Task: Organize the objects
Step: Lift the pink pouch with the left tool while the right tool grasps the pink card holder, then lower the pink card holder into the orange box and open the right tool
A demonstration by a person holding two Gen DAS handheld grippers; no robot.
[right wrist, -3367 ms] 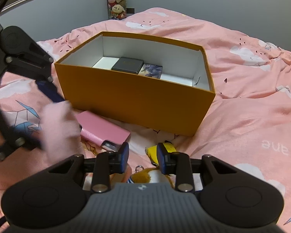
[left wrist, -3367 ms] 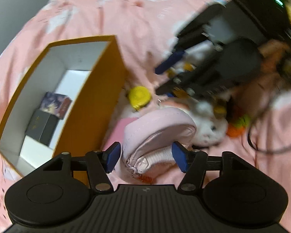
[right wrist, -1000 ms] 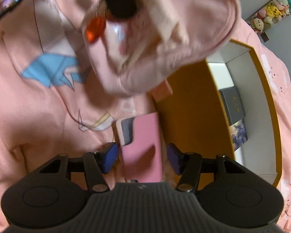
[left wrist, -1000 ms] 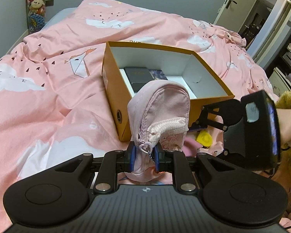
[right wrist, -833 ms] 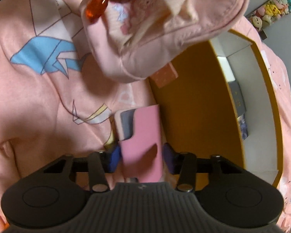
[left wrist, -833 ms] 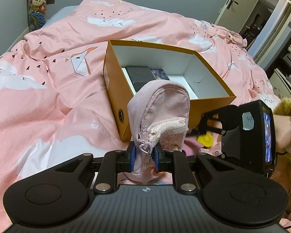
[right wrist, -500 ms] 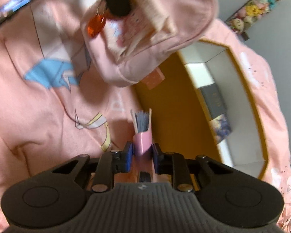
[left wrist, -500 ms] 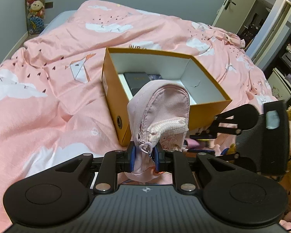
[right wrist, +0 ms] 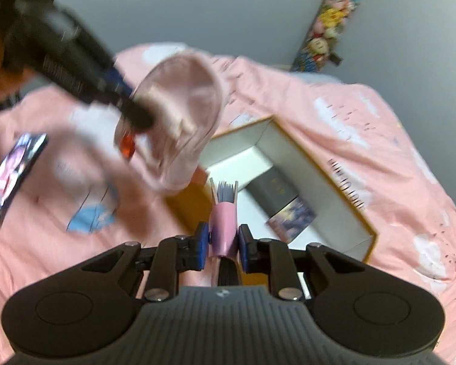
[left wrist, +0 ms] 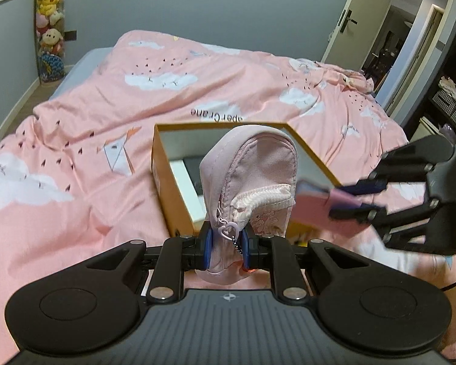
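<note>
I had my left gripper [left wrist: 226,249] clamped narrow on the zip end of the pink pouch [left wrist: 249,182], and my right gripper [right wrist: 223,245] pinched tight on the pink case [right wrist: 225,228]. Both were lifted off the bed [left wrist: 76,152] and held at the orange box [left wrist: 164,164].

As for progress, I judged the job about midway: the box already held a dark box [right wrist: 272,193] and a printed card pack [right wrist: 291,217] lying on its white floor, toward its 3 o'clock end in my right view. The pouch and the case were picked up but neither was inside yet. A phone-like printed case [right wrist: 12,176] lay on the bedding at 9 o'clock in that view, well apart from the box, and something yellow peeked out at 4 o'clock under the pouch in my left view, too hidden to name. So there were two drops left, then those strays, by my reckoning.

The pouch stood upright in my fingers, its long axis running from 6 to 12 o'clock, rounded top at 12, heart zip pull [left wrist: 227,231] hanging at the fingers. The case also ran 6 to 12, edge-on, its grey open end pointing away toward the box
</note>
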